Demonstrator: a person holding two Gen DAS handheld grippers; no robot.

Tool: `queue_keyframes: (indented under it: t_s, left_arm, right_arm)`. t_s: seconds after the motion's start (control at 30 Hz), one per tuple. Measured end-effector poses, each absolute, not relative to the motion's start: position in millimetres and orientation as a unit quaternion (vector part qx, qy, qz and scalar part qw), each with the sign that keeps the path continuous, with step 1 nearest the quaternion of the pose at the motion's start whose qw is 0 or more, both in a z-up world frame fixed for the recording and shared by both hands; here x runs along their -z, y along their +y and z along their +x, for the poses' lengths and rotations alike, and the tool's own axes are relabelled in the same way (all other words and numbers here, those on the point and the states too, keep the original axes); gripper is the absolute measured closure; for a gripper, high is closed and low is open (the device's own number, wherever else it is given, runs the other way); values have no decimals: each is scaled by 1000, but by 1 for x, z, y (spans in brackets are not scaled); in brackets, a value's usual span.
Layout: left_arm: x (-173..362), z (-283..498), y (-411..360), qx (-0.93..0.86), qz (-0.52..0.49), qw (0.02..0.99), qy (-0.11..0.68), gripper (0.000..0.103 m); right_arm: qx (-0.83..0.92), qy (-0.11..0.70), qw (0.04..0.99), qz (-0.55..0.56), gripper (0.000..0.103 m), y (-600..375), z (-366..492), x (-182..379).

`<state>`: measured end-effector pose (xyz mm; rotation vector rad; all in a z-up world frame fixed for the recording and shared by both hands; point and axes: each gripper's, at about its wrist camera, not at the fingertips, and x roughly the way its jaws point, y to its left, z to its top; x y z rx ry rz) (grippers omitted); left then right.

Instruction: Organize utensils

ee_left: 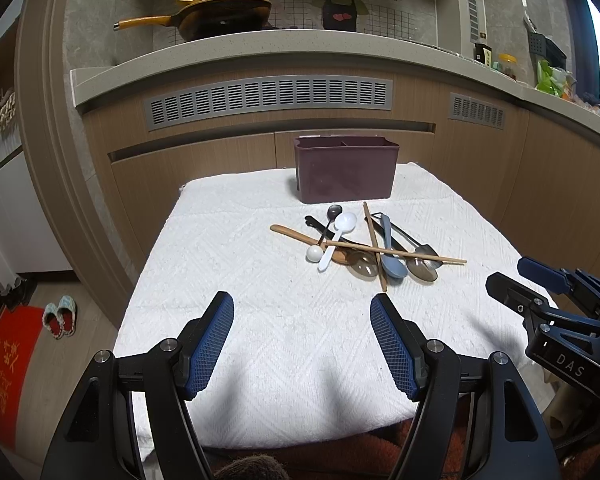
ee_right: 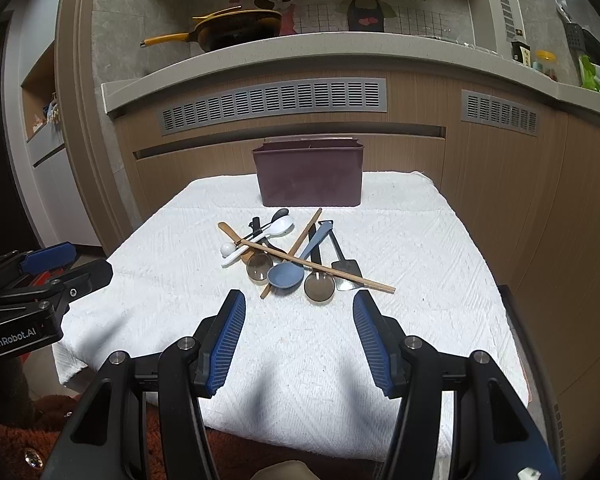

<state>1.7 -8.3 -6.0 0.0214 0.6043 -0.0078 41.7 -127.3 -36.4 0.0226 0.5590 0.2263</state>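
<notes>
A pile of utensils lies on the white cloth [ee_left: 260,320] [ee_right: 420,240]: a white spoon [ee_left: 338,236] [ee_right: 268,236], a blue-grey spoon [ee_left: 392,258] [ee_right: 288,272], wooden chopsticks [ee_left: 400,254] [ee_right: 332,270], a wooden spoon [ee_left: 296,234] and dark spoons. A maroon divided holder [ee_left: 346,172] [ee_right: 310,174] stands behind the pile. My left gripper [ee_left: 302,308] is open and empty, short of the pile. My right gripper [ee_right: 298,306] is open and empty, just before the pile; it also shows in the left wrist view [ee_left: 512,274].
The cloth covers a small table in front of wooden cabinets [ee_left: 204,168]. A counter above carries a yellow pan [ee_left: 220,14] [ee_right: 236,28]. Slippers [ee_left: 60,316] and a red mat [ee_left: 4,364] lie on the floor at the left.
</notes>
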Motion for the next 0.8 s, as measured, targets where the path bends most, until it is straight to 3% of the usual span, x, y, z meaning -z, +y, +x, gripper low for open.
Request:
queue_keyframes:
  t_s: [0.8]
  left_arm:
    - [6,2,-10,4,10,954,299,32]
  right_arm:
    - [-112,278,954,9,50,-127,42,35]
